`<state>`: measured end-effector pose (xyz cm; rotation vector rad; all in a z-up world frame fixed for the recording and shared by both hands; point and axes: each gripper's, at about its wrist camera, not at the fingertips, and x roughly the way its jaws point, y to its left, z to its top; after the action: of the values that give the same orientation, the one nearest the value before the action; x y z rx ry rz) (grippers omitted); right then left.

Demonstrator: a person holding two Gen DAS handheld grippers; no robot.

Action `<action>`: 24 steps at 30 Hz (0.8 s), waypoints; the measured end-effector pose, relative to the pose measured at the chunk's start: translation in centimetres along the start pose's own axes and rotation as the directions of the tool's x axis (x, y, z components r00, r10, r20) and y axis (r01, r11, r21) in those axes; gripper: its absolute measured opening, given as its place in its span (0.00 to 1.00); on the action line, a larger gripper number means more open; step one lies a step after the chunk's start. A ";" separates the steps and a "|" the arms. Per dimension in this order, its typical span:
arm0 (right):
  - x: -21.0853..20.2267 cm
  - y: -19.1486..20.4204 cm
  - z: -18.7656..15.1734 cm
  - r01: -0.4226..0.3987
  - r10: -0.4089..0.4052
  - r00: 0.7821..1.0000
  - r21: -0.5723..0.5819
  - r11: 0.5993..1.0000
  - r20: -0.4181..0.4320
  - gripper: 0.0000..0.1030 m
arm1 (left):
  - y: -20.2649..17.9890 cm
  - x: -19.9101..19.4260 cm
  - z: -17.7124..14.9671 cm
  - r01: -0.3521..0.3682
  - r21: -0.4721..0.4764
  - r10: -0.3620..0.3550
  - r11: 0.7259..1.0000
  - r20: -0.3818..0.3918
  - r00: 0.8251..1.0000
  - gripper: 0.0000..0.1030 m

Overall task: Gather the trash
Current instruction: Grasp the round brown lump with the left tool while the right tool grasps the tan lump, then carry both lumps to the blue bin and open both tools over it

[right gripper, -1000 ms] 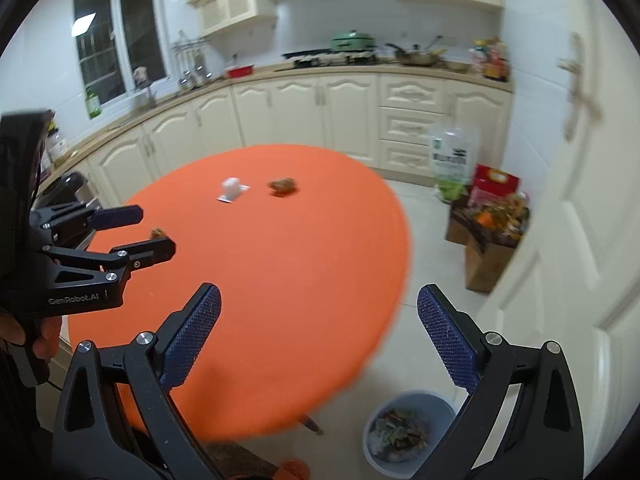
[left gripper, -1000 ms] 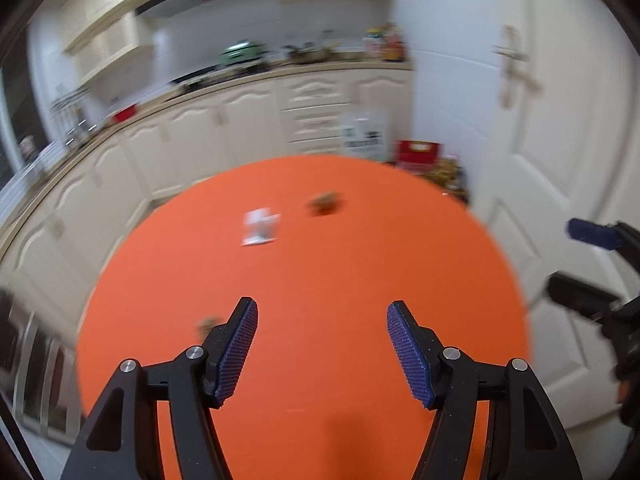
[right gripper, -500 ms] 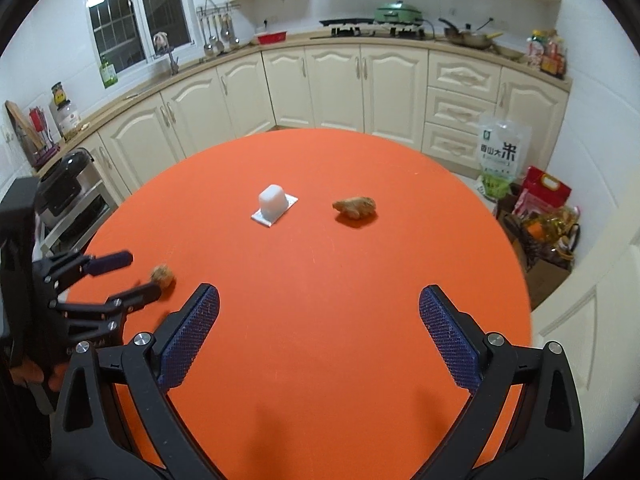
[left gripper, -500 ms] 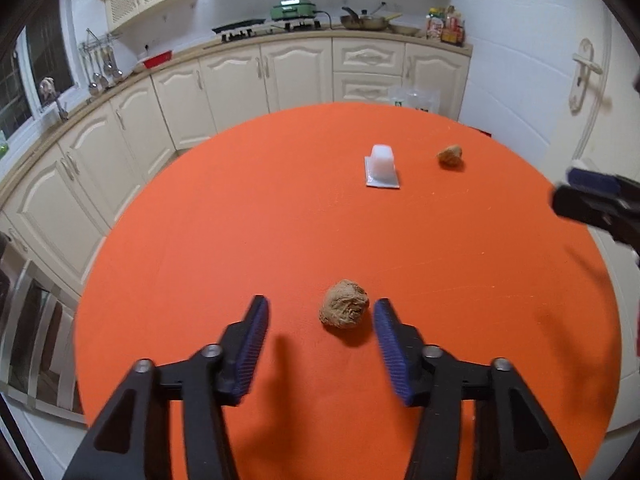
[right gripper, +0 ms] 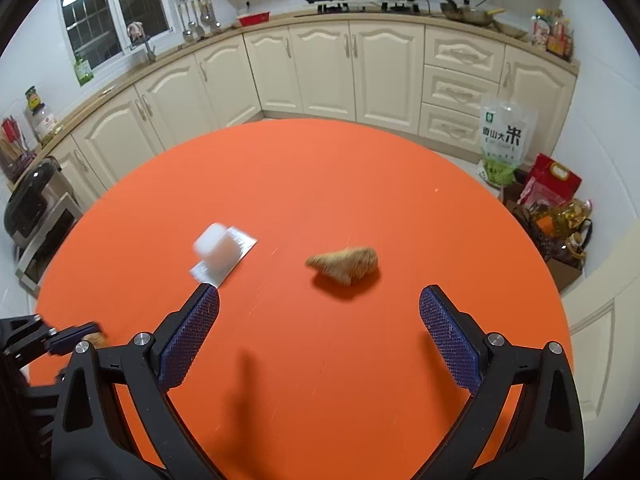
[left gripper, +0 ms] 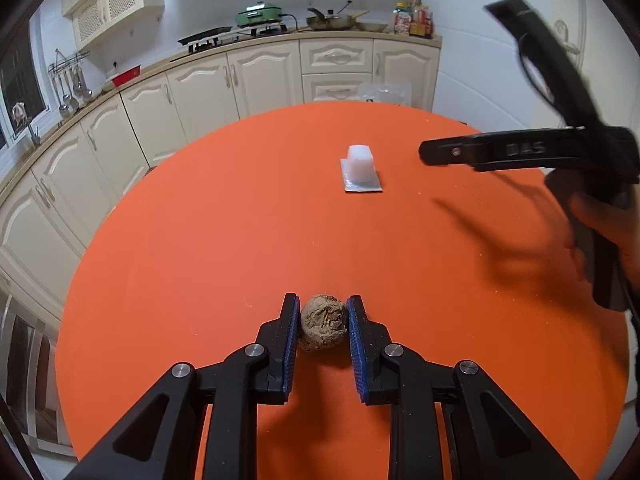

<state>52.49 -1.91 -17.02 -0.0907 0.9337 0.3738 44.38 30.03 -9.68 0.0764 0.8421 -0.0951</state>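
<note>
Left gripper (left gripper: 323,322): pinches the brown crumbly lump (left gripper: 322,327), bottom centre; it may crumble.
Right gripper (right gripper: 319,332): wide open, empty; the tan wrinkled scrap (right gripper: 345,262) at mid-frame may slide.

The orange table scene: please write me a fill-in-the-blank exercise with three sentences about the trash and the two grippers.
1. The left gripper is closed on a brown ____ of crumpled trash.
2. The right gripper is ____, and holds nothing.
3. The white cube and the tan scrap both lie on the ____ table.

Missing words: ball; open; orange
</note>
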 end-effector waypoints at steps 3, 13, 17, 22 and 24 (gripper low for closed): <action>1.1 -0.1 0.6 0.006 -0.006 1.000 -0.007 1.000 -0.010 0.93 | 1.0 -0.5 -0.3 -0.004 -0.024 0.004 1.000 0.011 1.000 0.19; 2.0 0.5 0.9 0.061 -0.063 0.998 -0.069 0.996 -0.031 0.40 | -0.8 -3.6 -2.1 -0.023 -0.036 0.024 0.999 0.045 0.999 0.19; 0.4 0.9 -0.4 0.046 -0.048 0.999 -0.083 0.995 -0.022 0.40 | -2.2 -3.8 -1.8 -0.022 -0.027 0.023 0.999 0.049 0.999 0.19; -3.8 1.0 -3.1 -0.002 0.003 1.000 -0.079 0.997 0.011 0.40 | -4.5 -5.5 -1.8 -0.011 -0.017 0.012 1.000 0.055 0.998 0.19; -6.0 1.0 -4.4 -0.012 0.015 0.999 -0.088 0.996 0.036 0.40 | -5.5 -6.3 -2.0 -0.006 -0.007 0.007 1.000 0.057 0.998 0.19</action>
<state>45.56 -3.62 -14.77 -0.1576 0.8817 0.4283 38.14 25.13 -6.44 0.0699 0.7849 -0.0880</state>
